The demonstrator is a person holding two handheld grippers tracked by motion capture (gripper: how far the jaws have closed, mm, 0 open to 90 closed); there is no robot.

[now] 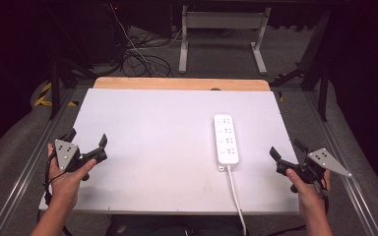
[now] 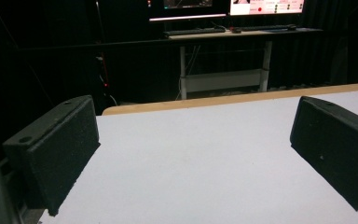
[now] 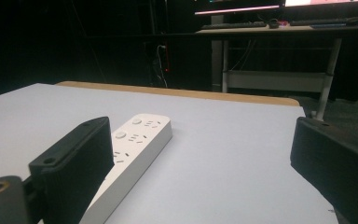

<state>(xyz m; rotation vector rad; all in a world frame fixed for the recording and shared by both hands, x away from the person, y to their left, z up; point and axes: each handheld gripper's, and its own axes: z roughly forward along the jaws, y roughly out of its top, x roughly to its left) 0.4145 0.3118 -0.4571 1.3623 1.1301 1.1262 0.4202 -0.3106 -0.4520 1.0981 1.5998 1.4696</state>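
The black two-jaw left gripper [image 1: 87, 139], held in a hand [image 1: 68, 178] at the table's near left edge, has its jaws spread wide and grasps nothing. The black two-jaw right gripper [image 1: 286, 149], held in the other hand [image 1: 309, 192] at the near right edge, is likewise spread and empty. Just left of the right gripper, a long white plastic power strip [image 1: 226, 139] lies flat on the pale grey rectangular table [image 1: 152, 132], its white cord [image 1: 237, 196] trailing off the near edge.
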